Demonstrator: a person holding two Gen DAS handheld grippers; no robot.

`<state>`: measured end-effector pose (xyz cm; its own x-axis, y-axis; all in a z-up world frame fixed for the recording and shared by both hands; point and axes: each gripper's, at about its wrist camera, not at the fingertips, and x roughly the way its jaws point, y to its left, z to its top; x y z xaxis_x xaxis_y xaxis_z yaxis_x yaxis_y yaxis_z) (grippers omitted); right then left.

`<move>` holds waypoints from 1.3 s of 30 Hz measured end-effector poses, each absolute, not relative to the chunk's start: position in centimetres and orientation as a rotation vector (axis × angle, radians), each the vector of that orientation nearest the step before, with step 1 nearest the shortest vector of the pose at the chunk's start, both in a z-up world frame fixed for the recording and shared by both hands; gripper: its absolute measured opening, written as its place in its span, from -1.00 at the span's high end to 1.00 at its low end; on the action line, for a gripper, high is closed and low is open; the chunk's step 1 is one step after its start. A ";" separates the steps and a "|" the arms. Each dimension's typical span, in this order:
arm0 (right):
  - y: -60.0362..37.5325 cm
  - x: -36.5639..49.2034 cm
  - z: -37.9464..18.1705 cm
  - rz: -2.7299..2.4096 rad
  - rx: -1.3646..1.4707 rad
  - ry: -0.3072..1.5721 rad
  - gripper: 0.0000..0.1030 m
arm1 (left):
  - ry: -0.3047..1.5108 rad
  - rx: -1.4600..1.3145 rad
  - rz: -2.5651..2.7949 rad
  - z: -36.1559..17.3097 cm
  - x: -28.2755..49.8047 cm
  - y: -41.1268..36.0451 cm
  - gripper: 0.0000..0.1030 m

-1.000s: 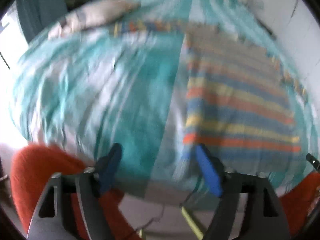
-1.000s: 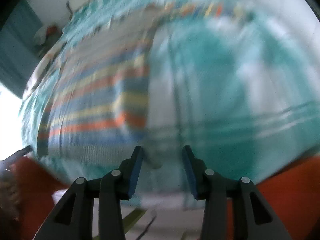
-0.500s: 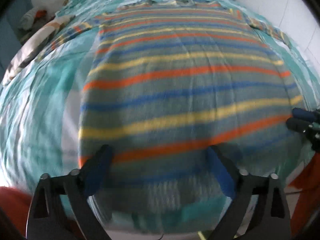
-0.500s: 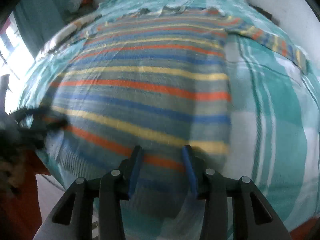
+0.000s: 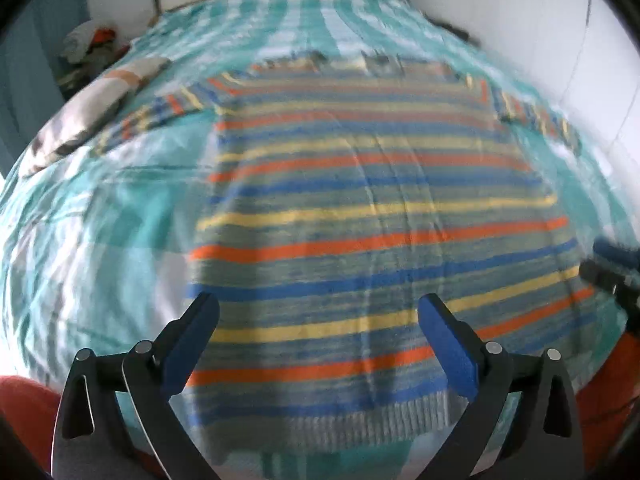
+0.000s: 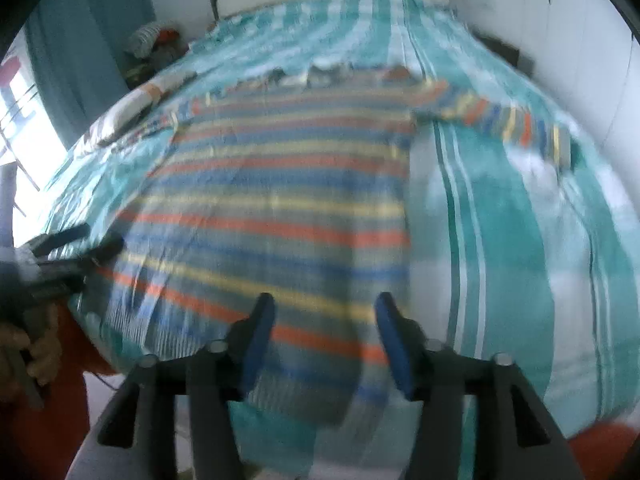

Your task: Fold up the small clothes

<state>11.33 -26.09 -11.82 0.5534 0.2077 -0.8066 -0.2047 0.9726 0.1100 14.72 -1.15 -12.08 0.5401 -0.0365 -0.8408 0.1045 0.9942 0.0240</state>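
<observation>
Both grippers have swung over the striped knitted sweater [image 5: 372,216]; left gripper [image 5: 318,312] gapes empty, right gripper [image 6: 326,312] jaws have just been opening, gripping nothing.

sweaters: 1, striped [image 5: 376,236] ctr | sleeves: 2, at 10 & 2 o'clock | grippers: 2, left gripper [image 5: 318,346] & right gripper [image 6: 326,344] at 6 | bedspread [image 5: 100,224]: 1 | pillow [image 5: 88,108]: 1 at 10 | clothes pile [image 5: 90,46]: 1 at 11

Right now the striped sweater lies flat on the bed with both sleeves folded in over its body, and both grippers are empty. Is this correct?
Not quite. The sweater lies flat on the bed, but both sleeves are spread outward, as both wrist views show. The left gripper and right gripper are indeed empty.
</observation>
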 end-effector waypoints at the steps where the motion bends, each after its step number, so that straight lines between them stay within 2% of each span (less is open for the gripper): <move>1: -25.9 11.8 -12.1 0.248 0.000 0.950 -0.09 | 1.038 0.098 -0.084 -13.3 15.1 -1.6 -0.94; 2: -25.7 12.5 -12.8 0.251 0.002 0.957 -0.09 | 1.111 0.124 -0.089 -15.0 15.5 -2.0 -0.95; 5: -25.9 13.5 -16.9 0.248 0.032 1.116 -0.10 | 1.088 0.132 -0.104 -14.9 14.8 -1.7 -0.97; 9: -27.6 12.5 -16.3 0.290 0.106 1.129 -0.09 | 1.034 0.089 -0.094 -13.1 13.9 -0.2 -0.95; 14: -36.9 17.2 -11.1 0.253 0.343 0.931 -0.09 | 0.927 -0.024 -0.013 -11.1 14.0 2.8 -0.95; 15: -40.2 19.0 -10.2 0.216 0.411 0.873 -0.13 | 0.917 -0.045 0.009 -11.0 14.4 3.4 -0.95; 16: -42.0 20.0 -9.8 0.192 0.451 0.844 -0.25 | 0.913 -0.063 0.026 -11.1 14.5 3.6 -0.95; 18: -47.1 23.5 -11.0 0.132 0.610 0.832 -0.29 | 0.922 -0.096 0.052 -11.6 14.8 4.4 -0.95; 20: -51.1 26.8 -14.9 0.105 0.840 0.884 -0.29 | 0.942 -0.100 0.075 -12.1 15.4 4.8 -0.95; 21: -52.2 27.8 -16.7 0.092 0.922 0.906 -0.23 | 0.948 -0.096 0.082 -12.3 15.3 4.9 -0.95; 22: -53.4 28.8 -18.1 0.060 0.990 0.898 -0.05 | 0.959 -0.090 0.092 -12.6 15.5 5.0 -0.95; 26: -56.7 30.8 -19.5 -0.064 1.118 0.690 0.19 | 1.007 -0.088 0.109 -13.9 15.7 5.3 -0.95; 27: -57.0 31.1 -19.8 -0.096 1.152 0.667 0.49 | 1.014 -0.088 0.111 -14.2 15.6 5.2 -0.95; 28: -57.6 31.3 -20.5 -0.148 1.190 0.654 0.95 | 1.021 -0.088 0.113 -14.3 15.8 5.2 -0.95; 29: -57.8 31.4 -20.8 -0.184 1.195 0.664 1.00 | 1.021 -0.087 0.113 -14.3 15.9 5.2 -0.95; 31: -58.2 31.2 -20.5 -0.204 1.192 0.653 0.96 | 1.007 -0.087 0.105 -13.9 15.8 5.1 -0.95; 33: -57.9 31.6 -18.3 -0.219 1.074 0.686 0.96 | 0.987 -0.089 0.091 -13.5 15.6 5.1 -0.95; 37: -54.2 33.4 -9.9 -0.144 0.700 0.701 0.95 | 0.976 -0.096 0.060 -13.2 15.3 4.9 -0.95; 39: -50.0 34.8 -3.9 -0.021 0.529 0.674 0.95 | 0.983 -0.112 0.041 -13.3 15.4 4.9 -0.95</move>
<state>34.78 -50.03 -3.92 0.7861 0.1491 -0.5999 0.1864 0.8682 0.4600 15.40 4.91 -13.28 0.5541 -0.0158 -0.8323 -0.0852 0.9935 -0.0756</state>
